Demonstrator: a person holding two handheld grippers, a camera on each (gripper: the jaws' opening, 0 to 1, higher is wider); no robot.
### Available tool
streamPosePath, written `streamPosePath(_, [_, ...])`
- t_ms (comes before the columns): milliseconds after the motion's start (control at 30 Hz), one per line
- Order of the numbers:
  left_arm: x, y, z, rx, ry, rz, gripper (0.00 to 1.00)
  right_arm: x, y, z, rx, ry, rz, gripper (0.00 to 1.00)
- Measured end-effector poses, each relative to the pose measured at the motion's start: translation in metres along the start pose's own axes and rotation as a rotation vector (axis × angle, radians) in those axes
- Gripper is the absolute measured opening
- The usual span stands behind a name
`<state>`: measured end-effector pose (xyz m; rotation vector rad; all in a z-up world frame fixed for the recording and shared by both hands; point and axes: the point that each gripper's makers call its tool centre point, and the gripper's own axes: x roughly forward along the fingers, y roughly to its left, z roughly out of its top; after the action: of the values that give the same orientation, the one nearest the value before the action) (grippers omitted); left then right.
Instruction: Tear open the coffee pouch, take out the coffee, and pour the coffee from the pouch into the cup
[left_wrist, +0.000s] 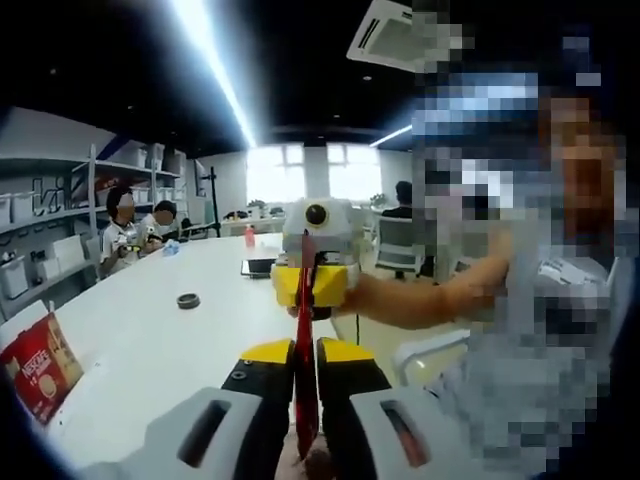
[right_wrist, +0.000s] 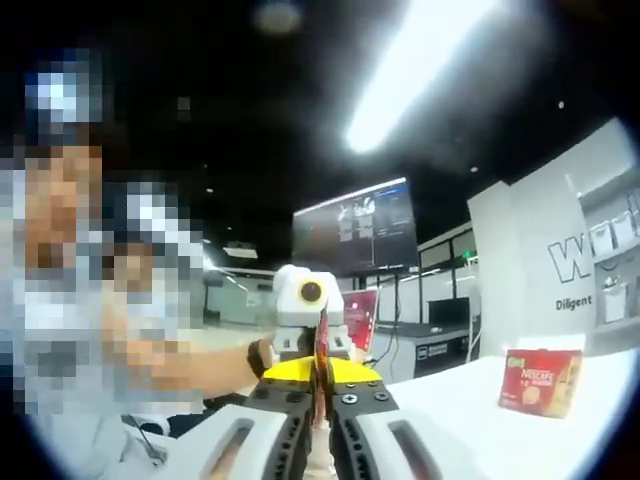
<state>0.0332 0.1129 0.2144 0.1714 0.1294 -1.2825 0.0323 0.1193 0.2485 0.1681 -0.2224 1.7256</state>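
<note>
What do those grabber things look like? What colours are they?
The left gripper has light grey bodies with dark slots, black jaws with small screws and yellow tips. The right gripper looks the same: grey, black, yellow. Each carries a white box.

Coffee pouch (left_wrist: 304, 330) stretched between both tongs, above table (left_wrist: 150, 350).

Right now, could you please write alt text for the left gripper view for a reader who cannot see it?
The left tool and right tool face each other, both shut on a thin red coffee pouch held edge-on above a white table. A red Nescafe box stands at the left, and people sit further back.
</note>
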Motion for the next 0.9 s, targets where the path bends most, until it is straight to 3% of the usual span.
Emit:
streamPosePath(233, [-0.002,-0.002,-0.005,0.024,0.012,0.006,0.06,-0.004,-0.001,0.0,0.02,-0.036,0.002,0.04])
streamPosePath(400, [-0.002,-0.002,-0.009,0.03,0.045,0.001,0.05,-0.007,-0.001,-0.005,0.038,-0.031,0.002,0.12])
streamPosePath(567, [0.001,-0.004,-0.009,0.029,0.067,-0.009,0.05,-0.012,-0.003,-0.008,0.03,-0.027,-0.006,0.05])
streamPosePath(733, [0.0,-0.004,-0.011,-0.032,0.058,-0.003,0.15,-0.018,-0.006,-0.005,0.043,-0.058,-0.012,0.03])
streamPosePath(900, [-0.011,0.002,-0.021,-0.022,0.047,0.018,0.09,-0.023,-0.007,-0.005,0.076,-0.121,-0.009,0.03])
